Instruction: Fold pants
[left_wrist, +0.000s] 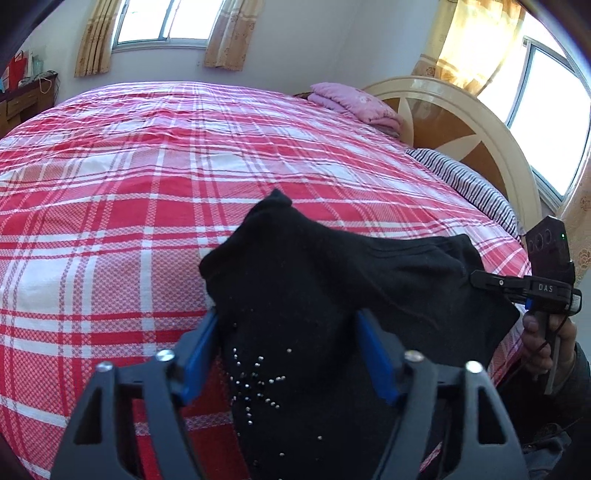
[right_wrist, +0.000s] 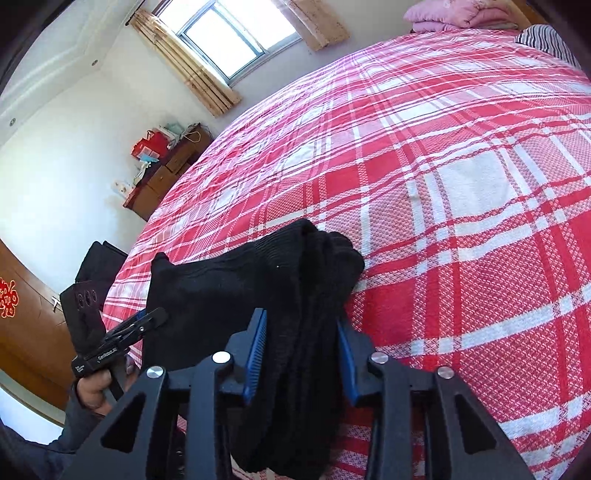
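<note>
Black pants (left_wrist: 314, 266) with a star of small studs hang bunched over the near edge of a bed with a red and white plaid sheet (left_wrist: 129, 184). My left gripper (left_wrist: 288, 317) has its blue pads pressed on the studded part of the cloth. At the right, my right gripper (left_wrist: 476, 278), held by a hand, pinches another corner of the pants. In the right wrist view the pants (right_wrist: 258, 266) are gathered thick between the pads of my right gripper (right_wrist: 301, 325). My left gripper (right_wrist: 157, 317) bites the cloth's left edge there.
A folded pink blanket (left_wrist: 351, 103) and a striped pillow (left_wrist: 465, 184) lie by the curved headboard (left_wrist: 461, 122). A wooden dresser (right_wrist: 166, 177) with bags stands past the bed's far side. Dark cloth (right_wrist: 99, 266) sits off the bed's corner. The plaid sheet (right_wrist: 461, 184) stretches wide beyond the pants.
</note>
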